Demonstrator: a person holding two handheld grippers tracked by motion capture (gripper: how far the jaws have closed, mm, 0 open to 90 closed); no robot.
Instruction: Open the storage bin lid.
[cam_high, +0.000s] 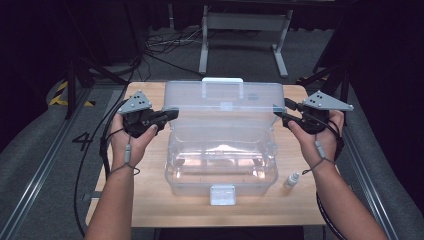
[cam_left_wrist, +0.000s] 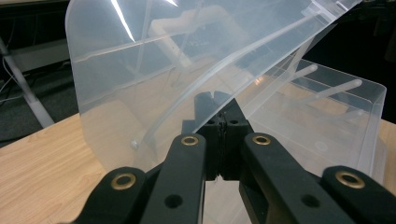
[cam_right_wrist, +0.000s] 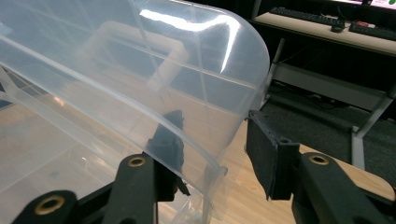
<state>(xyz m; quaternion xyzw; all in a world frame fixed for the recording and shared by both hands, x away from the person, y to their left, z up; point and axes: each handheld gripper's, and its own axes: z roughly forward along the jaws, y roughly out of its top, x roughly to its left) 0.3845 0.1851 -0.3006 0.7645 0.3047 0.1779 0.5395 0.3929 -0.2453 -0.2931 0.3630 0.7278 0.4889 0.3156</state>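
Clear plastic box (cam_high: 220, 165) sits mid-table, lid (cam_high: 225, 100) raised and tilted back, white handle (cam_high: 222, 80) at the top edge, white latch (cam_high: 222, 194) at the front of the base. Left gripper (cam_high: 170, 114) is at the lid's left edge; in the left gripper view the jaws are closed with the lid rim (cam_left_wrist: 219, 105) pinched between them, so clenched on the lid. Right gripper (cam_high: 280, 116) is at the lid's right edge; in the right gripper view the jaws stand apart, one pad behind the clear lid (cam_right_wrist: 140, 84) and the other outside its edge, so released, straddling but not squeezing. Step in hand looks like swinging the lid on its hinge, open or shut cannot be told. To do it well: close the right jaws on the rim first so both sides carry load, keep the two grippers level and move them together along the hinge arc so the thin lid doesn't twist or bow, and don't pull sideways, since the box is light and could slide on the wooden table (cam_high: 150, 200). Small dropper bottle (cam_high: 292, 180) stands just beside the box's front right corner; keep the right forearm off it.
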